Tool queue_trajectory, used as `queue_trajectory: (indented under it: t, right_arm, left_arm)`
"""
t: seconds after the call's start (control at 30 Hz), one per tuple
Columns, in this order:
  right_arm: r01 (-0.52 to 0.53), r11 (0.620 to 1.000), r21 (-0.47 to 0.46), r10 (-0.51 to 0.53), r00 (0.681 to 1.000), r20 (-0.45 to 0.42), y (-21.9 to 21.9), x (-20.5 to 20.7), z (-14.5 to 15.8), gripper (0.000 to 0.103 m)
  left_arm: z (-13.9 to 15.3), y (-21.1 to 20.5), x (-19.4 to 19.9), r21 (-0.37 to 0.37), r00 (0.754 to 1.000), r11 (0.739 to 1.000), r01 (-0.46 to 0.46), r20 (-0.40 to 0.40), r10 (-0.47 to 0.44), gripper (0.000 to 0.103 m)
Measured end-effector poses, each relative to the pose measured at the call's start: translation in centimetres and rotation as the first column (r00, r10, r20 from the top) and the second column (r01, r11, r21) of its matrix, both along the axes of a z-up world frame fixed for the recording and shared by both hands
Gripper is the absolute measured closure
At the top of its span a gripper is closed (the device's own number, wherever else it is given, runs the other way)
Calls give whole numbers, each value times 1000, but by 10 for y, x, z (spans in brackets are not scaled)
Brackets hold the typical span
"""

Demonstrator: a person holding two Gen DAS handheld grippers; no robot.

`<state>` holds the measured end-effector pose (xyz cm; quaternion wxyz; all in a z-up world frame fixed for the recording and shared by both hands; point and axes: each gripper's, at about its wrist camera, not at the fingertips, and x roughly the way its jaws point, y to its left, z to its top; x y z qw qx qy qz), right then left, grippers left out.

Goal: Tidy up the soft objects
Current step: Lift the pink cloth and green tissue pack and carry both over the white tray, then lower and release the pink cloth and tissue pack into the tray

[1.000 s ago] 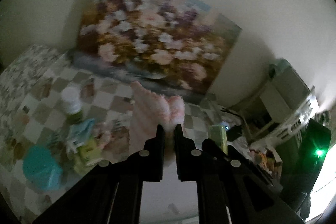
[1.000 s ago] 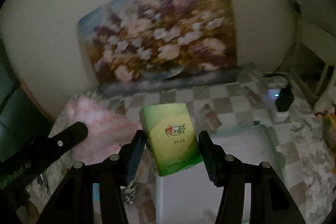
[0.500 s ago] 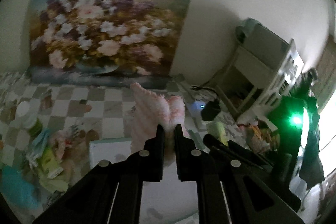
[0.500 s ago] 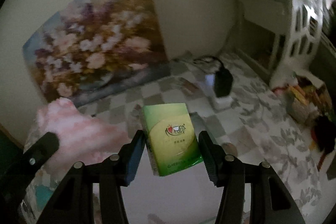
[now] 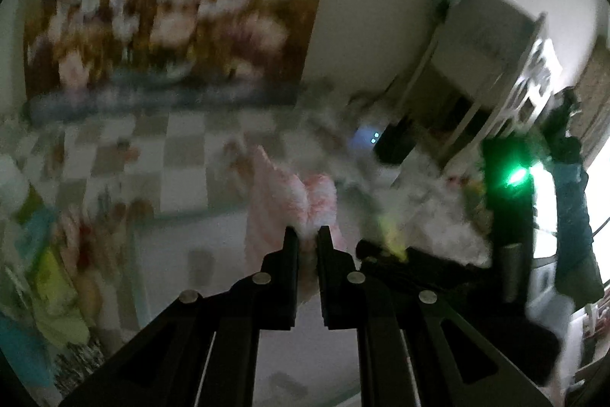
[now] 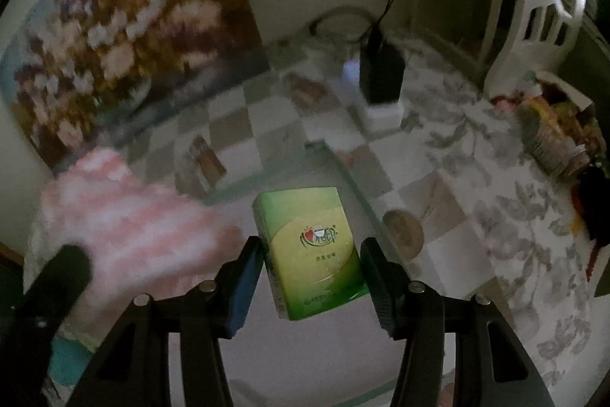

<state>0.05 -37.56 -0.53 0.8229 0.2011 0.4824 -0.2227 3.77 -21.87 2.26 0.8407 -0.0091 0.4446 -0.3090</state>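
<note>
The left gripper's fingers pinch one fluffy pink-and-white cloth; the right gripper's fingers clamp one green tissue pack, both above one pale tray with open floor. Past its far edge the checkered table is bare up to one flower painting at the wall; one black adapter stands toward the far right corner.

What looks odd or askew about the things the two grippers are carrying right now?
The green tissue pack sits tilted in the right gripper, not square to the fingers. The left gripper pinches just an edge of the pink fluffy cloth.
</note>
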Motion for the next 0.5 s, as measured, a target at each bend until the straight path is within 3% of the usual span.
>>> queue_trajectory:
  t: [0.1, 0.23, 0.5]
  right_arm:
    - [-23, 1000, 9, 23, 999, -44, 4, 6, -17, 47]
    - [-30, 999, 25, 32, 993, -111, 8, 9, -35, 47]
    - [-30, 998, 53, 39, 983, -177, 8, 7, -50, 46]
  left_arm:
    - [-32, 0, 10, 63, 995, 998, -18, -94, 23, 94]
    - [-54, 4, 17, 123, 986, 992, -36, -160, 56, 94]
    - [-60, 7, 18, 151, 976, 988, -34, -208, 66, 89]
